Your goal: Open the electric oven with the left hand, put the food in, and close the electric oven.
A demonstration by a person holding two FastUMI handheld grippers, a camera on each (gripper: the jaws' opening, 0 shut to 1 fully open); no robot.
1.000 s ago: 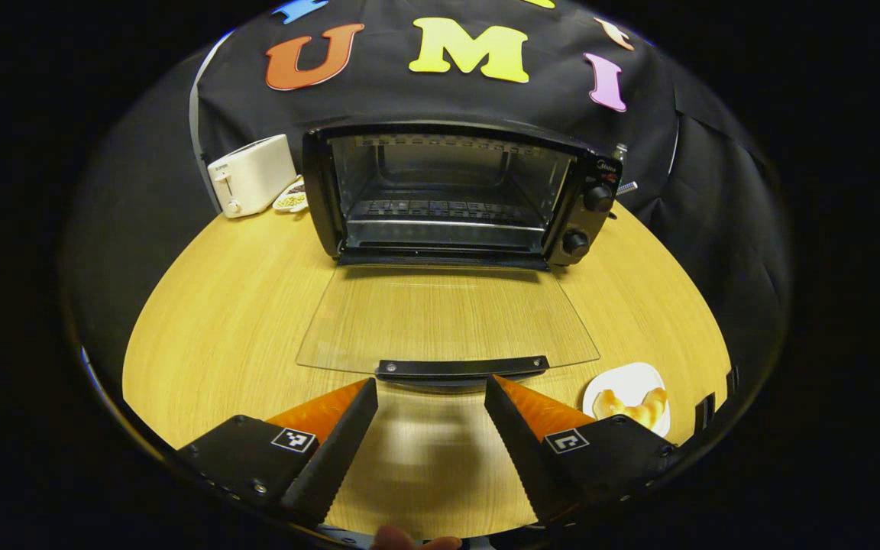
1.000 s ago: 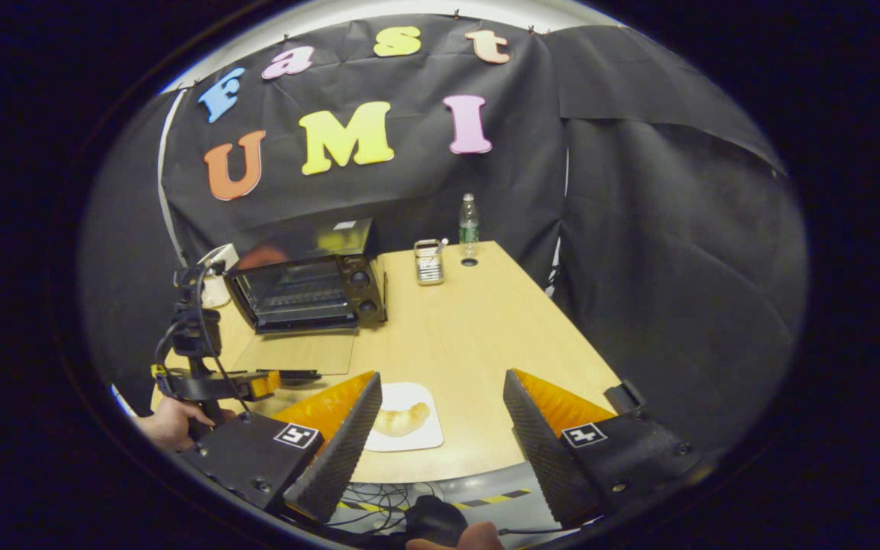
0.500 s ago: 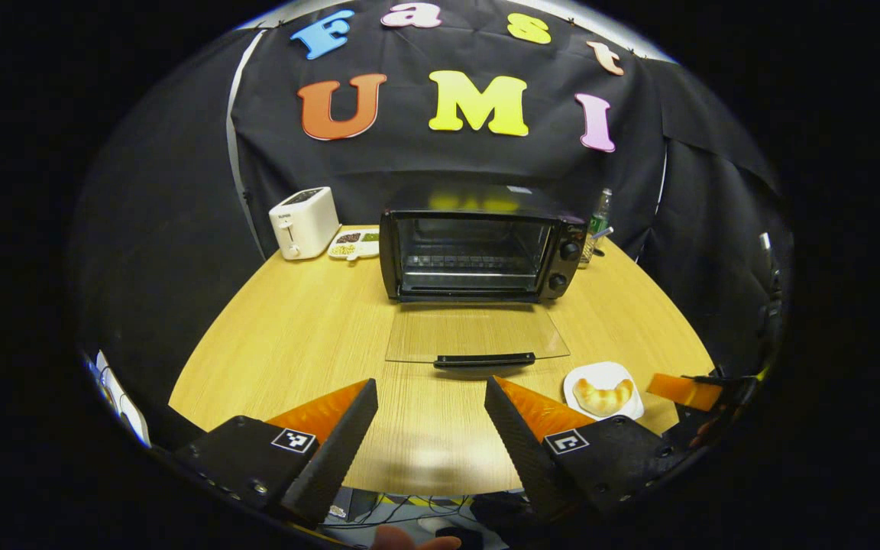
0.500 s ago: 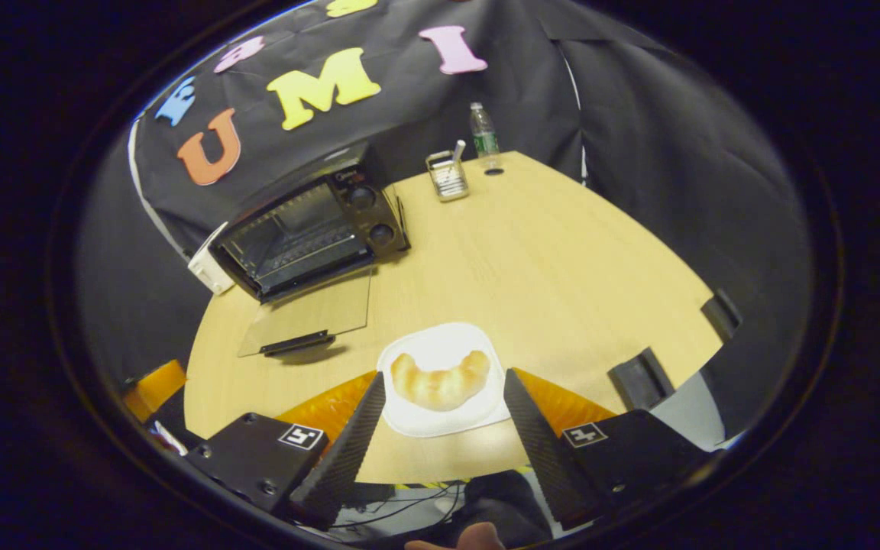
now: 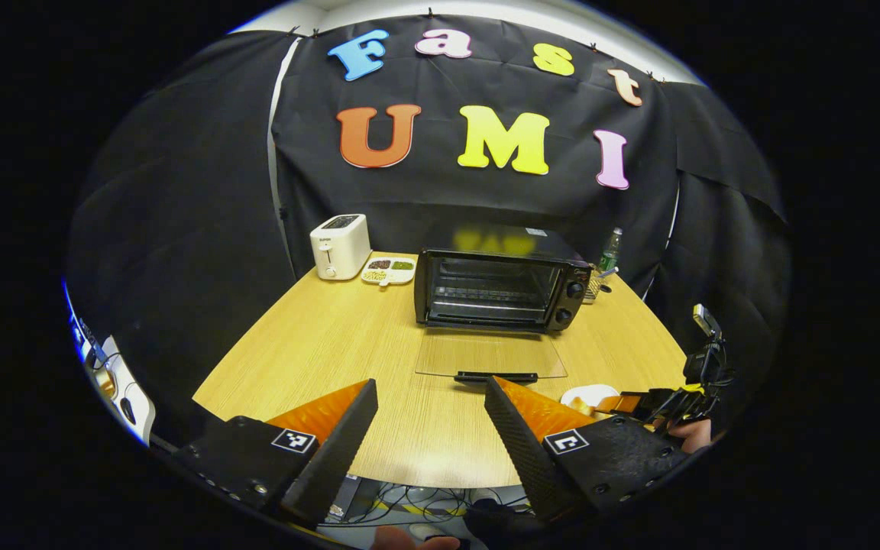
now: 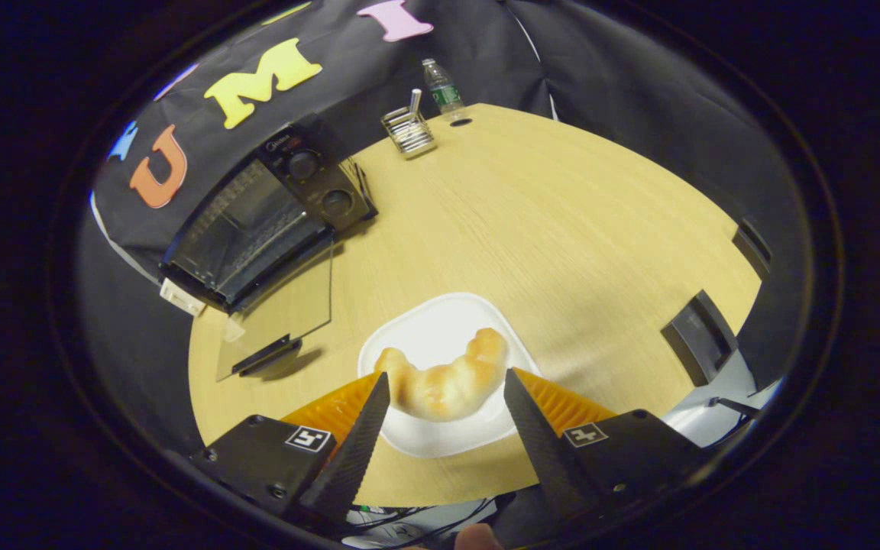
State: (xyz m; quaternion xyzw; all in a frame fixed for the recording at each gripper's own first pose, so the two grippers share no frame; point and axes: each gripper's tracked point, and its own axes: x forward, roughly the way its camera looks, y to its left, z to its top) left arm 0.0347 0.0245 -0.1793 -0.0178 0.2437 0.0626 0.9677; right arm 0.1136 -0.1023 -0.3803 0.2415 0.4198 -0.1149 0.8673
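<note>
The black electric oven (image 5: 497,290) stands at the back of the wooden table (image 5: 318,344). Its glass door (image 5: 490,355) lies folded down flat and the inside shows a wire rack. My left gripper (image 5: 431,397) is open with nothing in it, well back from the door handle (image 5: 495,376). In the right gripper view a croissant (image 6: 444,382) lies on a white plate (image 6: 440,328). My right gripper (image 6: 446,386) is open, low over the plate, one finger on each side of the croissant. The oven (image 6: 257,218) with its open door (image 6: 279,309) lies far left of it.
A white toaster (image 5: 341,246) and a snack tray (image 5: 388,269) stand left of the oven. A wire utensil rack (image 6: 407,131) and a water bottle (image 6: 442,92) are behind its right side. The other gripper (image 5: 638,401) and a hand (image 5: 692,434) show by the plate (image 5: 589,395).
My left gripper has drawn back and up from the door handle, so the oven looks smaller. My right gripper has come down to the plate; the croissant now sits between its fingers.
</note>
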